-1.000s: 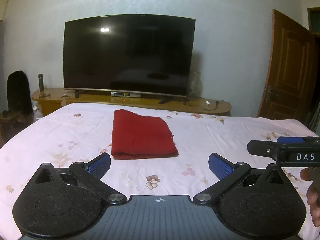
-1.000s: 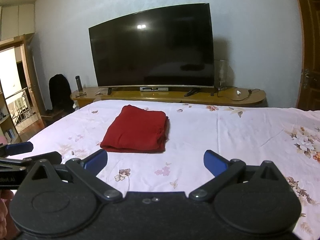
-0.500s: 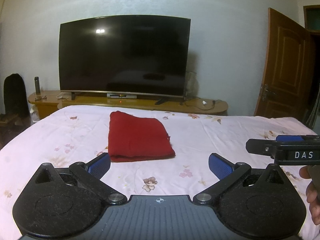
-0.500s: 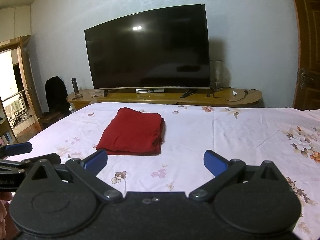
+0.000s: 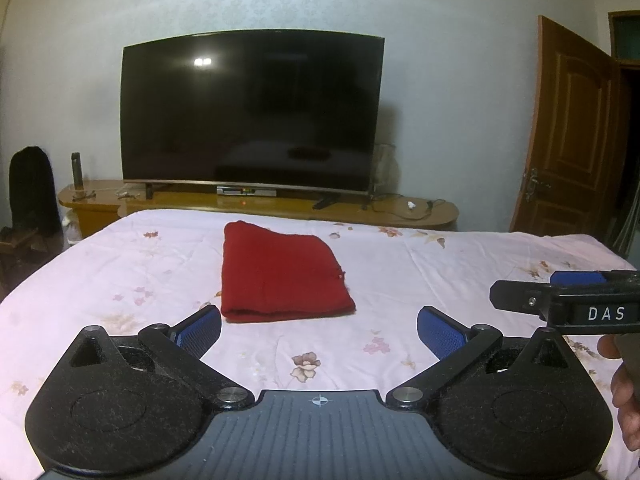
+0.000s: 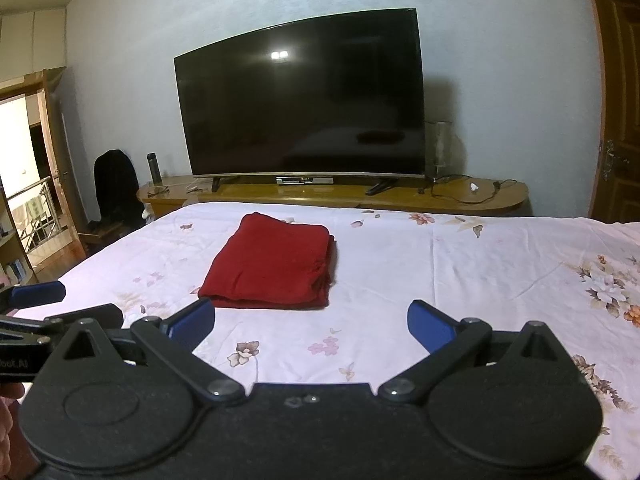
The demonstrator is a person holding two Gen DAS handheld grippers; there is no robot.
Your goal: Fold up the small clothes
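matt red cloth garment (image 5: 280, 276) on smooth floral cotton sheet (image 5: 440, 272).

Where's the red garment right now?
The folded red garment lies flat on the floral bedsheet, ahead of both open grippers and touching neither; it sits left of centre in both wrist views, toward the TV end.

A folded garment (image 5: 282, 276) lies on the bed (image 5: 440, 276), ahead of both grippers; behind the bed, a television (image 5: 252, 112) stands on a low cabinet (image 5: 400, 210), a door (image 5: 572, 132) to its right.
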